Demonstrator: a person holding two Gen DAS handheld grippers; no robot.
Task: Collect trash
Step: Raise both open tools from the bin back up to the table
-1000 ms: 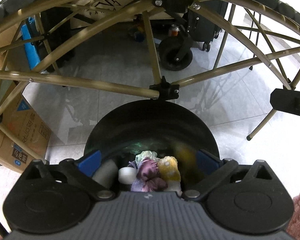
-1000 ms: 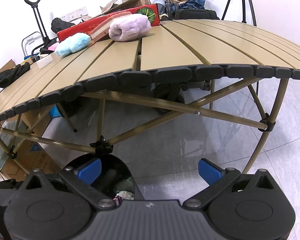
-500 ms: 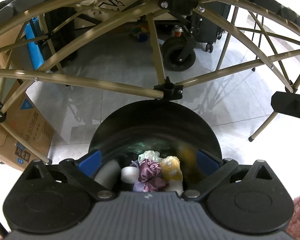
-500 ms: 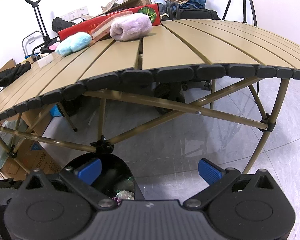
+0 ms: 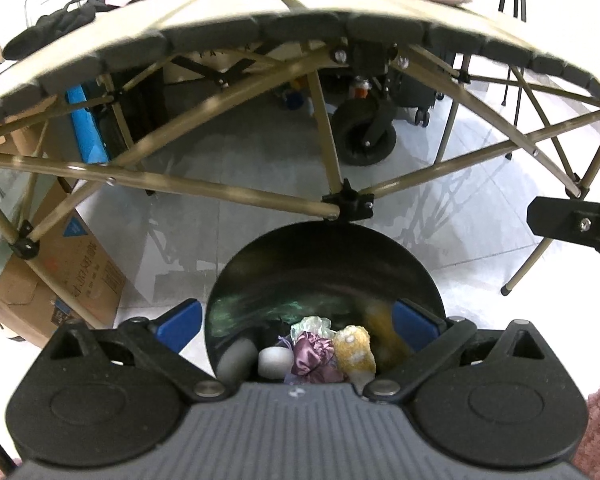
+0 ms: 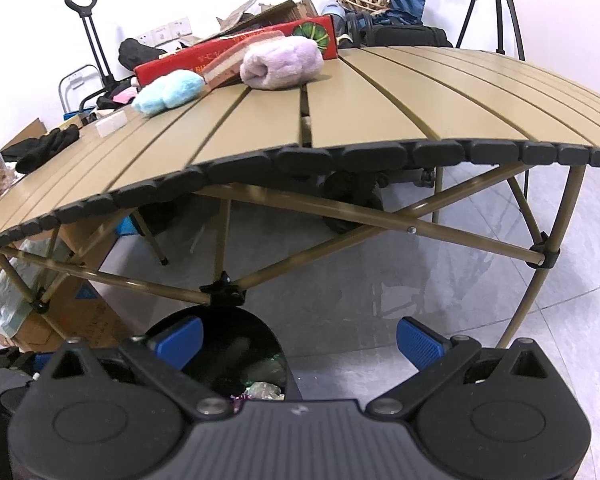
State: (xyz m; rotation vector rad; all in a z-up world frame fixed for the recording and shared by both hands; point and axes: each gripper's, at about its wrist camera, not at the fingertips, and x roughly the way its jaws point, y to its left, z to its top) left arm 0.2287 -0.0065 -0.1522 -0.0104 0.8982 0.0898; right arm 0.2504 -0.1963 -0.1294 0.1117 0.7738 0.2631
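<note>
My left gripper [image 5: 296, 326], fingers spread and empty, hangs over the black bin [image 5: 324, 280] of trash; my right gripper [image 6: 298, 338], likewise spread, faces the slatted table [image 6: 380, 104].

Bin [image 5: 324, 264] under table [image 6: 380, 112] edge, trash [image 5: 312, 356] inside

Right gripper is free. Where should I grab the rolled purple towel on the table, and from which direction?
Come down from above with the right gripper, now open, and close across the middle of the purple towel. It lies on its side as a soft roll, spiral end facing left, so pinching across the roll should hold it together. The red box right behind it likely blocks a rear approach.
</note>
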